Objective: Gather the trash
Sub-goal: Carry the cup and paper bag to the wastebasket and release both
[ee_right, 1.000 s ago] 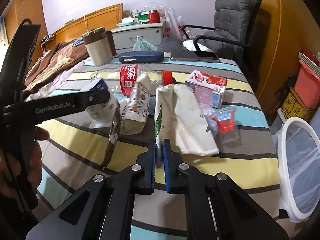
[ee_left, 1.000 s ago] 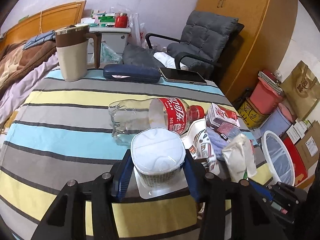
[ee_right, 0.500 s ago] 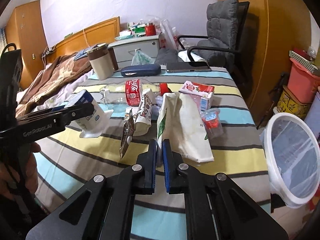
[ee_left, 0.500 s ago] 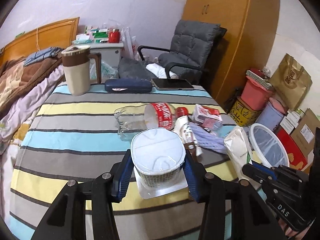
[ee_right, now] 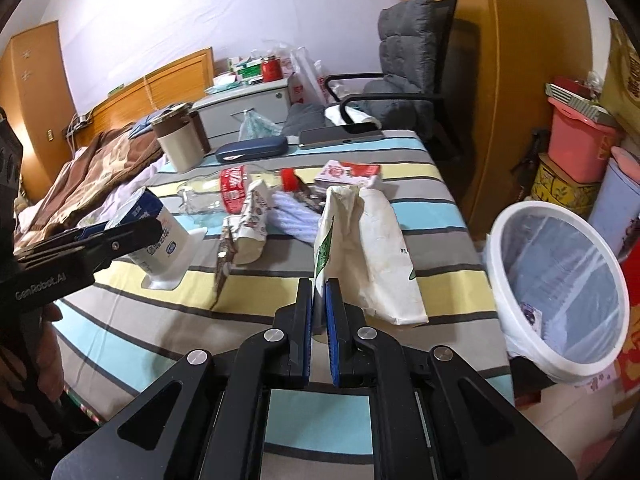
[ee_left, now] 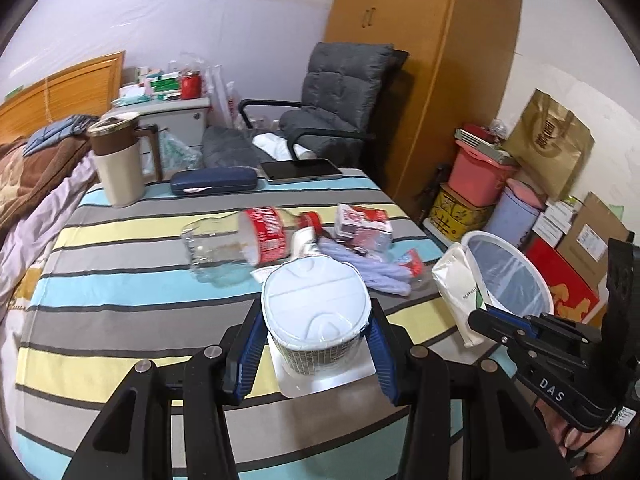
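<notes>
Your left gripper point(ee_left: 316, 354) pinches the yogurt cup point(ee_left: 316, 320), lifted off the table point(ee_left: 120, 288). Right gripper point(ee_right: 319, 304) is pressed together on the paper bag point(ee_right: 368, 248). Neither has reached the bin point(ee_right: 560, 280) beside the table. Bottle point(ee_left: 240, 244), carton point(ee_left: 362, 226) and wrappers remain: roughly 5 items left.

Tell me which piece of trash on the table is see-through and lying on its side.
The clear plastic cola bottle with the red label; the milk carton and snack wrapper are opaque.
</notes>
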Tool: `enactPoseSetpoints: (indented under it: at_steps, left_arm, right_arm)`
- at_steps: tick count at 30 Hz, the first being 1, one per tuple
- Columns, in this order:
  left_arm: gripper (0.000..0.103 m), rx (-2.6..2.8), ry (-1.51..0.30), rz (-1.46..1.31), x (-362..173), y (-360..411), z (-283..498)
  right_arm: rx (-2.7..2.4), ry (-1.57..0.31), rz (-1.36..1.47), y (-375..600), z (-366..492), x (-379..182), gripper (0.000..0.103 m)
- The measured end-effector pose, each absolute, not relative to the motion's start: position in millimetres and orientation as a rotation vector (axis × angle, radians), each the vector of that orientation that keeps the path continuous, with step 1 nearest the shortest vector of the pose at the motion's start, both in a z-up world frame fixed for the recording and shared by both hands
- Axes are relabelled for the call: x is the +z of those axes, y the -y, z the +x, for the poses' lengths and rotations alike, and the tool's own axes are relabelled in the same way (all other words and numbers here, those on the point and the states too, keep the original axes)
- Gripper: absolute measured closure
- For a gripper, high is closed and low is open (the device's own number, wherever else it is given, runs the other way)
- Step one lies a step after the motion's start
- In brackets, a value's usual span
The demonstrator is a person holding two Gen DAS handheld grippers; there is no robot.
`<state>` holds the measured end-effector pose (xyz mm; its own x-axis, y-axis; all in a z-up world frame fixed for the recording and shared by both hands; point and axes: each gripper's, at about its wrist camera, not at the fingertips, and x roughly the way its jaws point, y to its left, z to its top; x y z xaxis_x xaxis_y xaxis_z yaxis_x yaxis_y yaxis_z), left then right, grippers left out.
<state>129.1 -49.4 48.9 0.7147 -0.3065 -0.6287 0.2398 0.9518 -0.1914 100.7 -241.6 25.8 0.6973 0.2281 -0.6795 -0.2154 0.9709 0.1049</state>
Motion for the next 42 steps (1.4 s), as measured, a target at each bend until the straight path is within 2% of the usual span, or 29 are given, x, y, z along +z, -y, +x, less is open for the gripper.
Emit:
enactPoseSetpoints:
  at_steps: [26, 42]
  left_arm:
    - [0.054, -0.683, -0.739, 0.001, 44.0, 222.8, 188.3]
    - [0.054, -0.837, -0.818, 0.028, 13.2, 322.9, 229.1]
  right_arm:
    - [-0.056, -0.762, 0.142, 364.3, 99.2, 14.3, 0.094]
    - [-0.143, -0.814, 0.178, 413.7, 102.7, -1.9, 0.094]
